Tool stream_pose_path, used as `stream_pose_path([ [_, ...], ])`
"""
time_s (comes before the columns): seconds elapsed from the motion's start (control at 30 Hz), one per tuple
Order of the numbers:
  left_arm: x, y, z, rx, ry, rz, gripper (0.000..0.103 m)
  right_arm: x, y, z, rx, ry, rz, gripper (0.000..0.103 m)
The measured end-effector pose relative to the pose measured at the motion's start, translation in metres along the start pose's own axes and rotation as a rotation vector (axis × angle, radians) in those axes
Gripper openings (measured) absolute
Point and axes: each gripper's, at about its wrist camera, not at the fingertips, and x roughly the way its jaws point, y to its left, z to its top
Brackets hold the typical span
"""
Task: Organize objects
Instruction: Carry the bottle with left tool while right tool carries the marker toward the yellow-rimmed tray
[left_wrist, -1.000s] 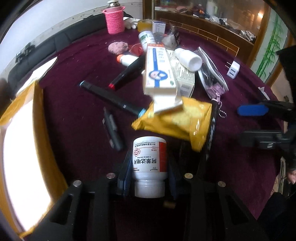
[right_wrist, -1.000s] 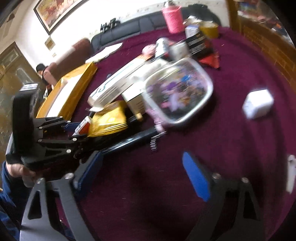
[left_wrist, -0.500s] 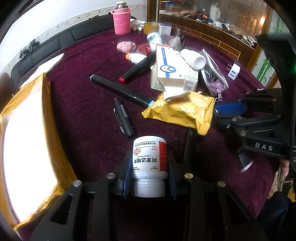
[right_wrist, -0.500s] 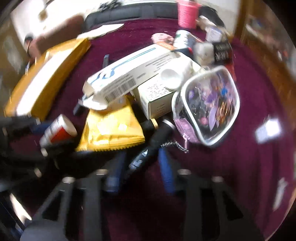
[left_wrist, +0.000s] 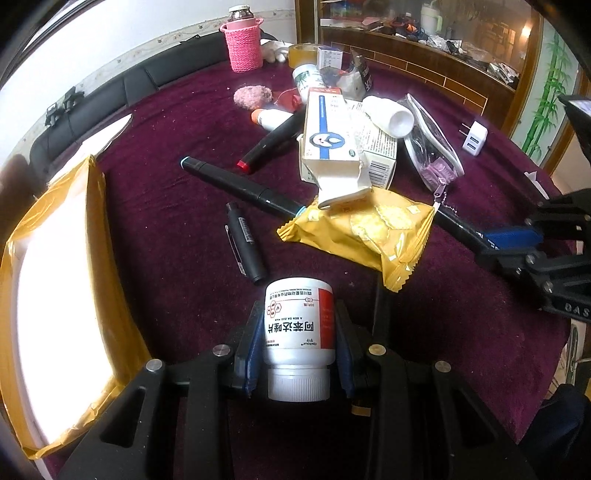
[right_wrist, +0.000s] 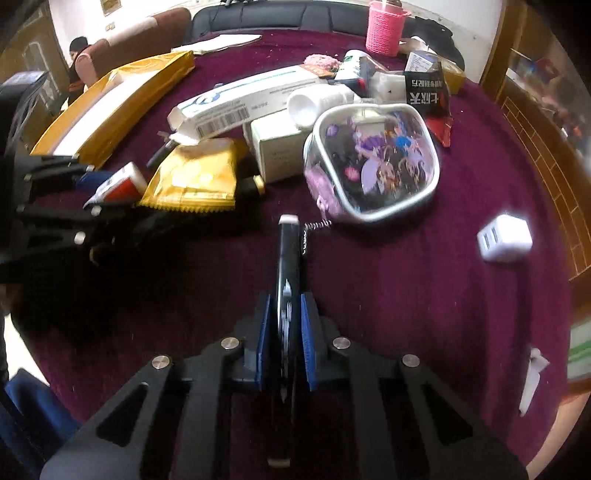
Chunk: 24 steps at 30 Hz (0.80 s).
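At the bottom centre of my left view, the left tool (left_wrist: 299, 343) is pinching a white pill bottle (left_wrist: 299, 328), cap toward the camera, its blue pads flat against both sides. Just beyond the bottle a short black pen (left_wrist: 245, 242) lies on the maroon bench (left_wrist: 166, 221), and to its right a yellow snack packet (left_wrist: 362, 232) covers one end of a long black marker (left_wrist: 240, 186). An open yellow envelope (left_wrist: 55, 280) fills the left edge.

In my right view, the right tool (right_wrist: 286, 325) at bottom centre is pressed together on a black pen-like stick (right_wrist: 290, 266) that points away up the frame, its white tip near a bead chain. Beyond it sits a clear zip pouch (right_wrist: 376, 162) with purple cartoon print; a white USB charger (right_wrist: 504, 238) lies well apart at the right. Farther back are stacked medicine boxes (right_wrist: 251, 99), and a pink knitted cup (right_wrist: 386, 27) stands at the top.
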Motion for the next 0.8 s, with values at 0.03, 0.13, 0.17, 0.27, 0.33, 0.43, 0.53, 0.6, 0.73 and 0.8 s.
stream_pose_path([
  [0.03,0.0,-0.001,0.0,-0.001,-0.004,0.002,0.03,-0.001,0.002,-0.002,-0.012,-0.003,-0.002,0.013],
  [0.13,0.001,-0.003,-0.001,-0.007,-0.029,0.014,0.03,-0.002,0.005,-0.007,-0.046,-0.007,-0.02,0.013],
  [0.17,0.0,-0.003,-0.001,-0.009,-0.031,0.016,0.03,-0.002,0.006,-0.007,-0.052,-0.011,-0.022,0.013],
  [0.27,-0.005,-0.002,-0.005,-0.023,-0.039,-0.012,0.03,-0.005,0.005,-0.009,-0.055,-0.019,-0.014,0.012],
  [0.33,-0.011,-0.002,-0.009,-0.025,-0.047,-0.008,0.03,-0.008,0.008,-0.006,-0.046,-0.034,0.02,0.012],
  [0.43,-0.026,0.006,-0.013,-0.066,-0.075,-0.03,0.03,-0.017,0.01,-0.003,-0.041,-0.06,0.06,0.012],
  [0.53,-0.044,0.02,-0.019,-0.115,-0.113,-0.047,0.03,-0.029,0.017,0.003,-0.035,-0.098,0.117,0.012],
  [0.6,-0.054,0.031,-0.02,-0.143,-0.134,-0.047,0.03,-0.037,0.023,0.007,-0.035,-0.129,0.154,0.012],
  [0.73,-0.08,0.063,-0.027,-0.215,-0.187,-0.024,0.03,-0.047,0.04,0.024,-0.056,-0.176,0.21,0.012],
  [0.8,-0.092,0.08,-0.03,-0.255,-0.207,-0.003,0.03,-0.048,0.048,0.04,-0.064,-0.193,0.25,0.012],
])
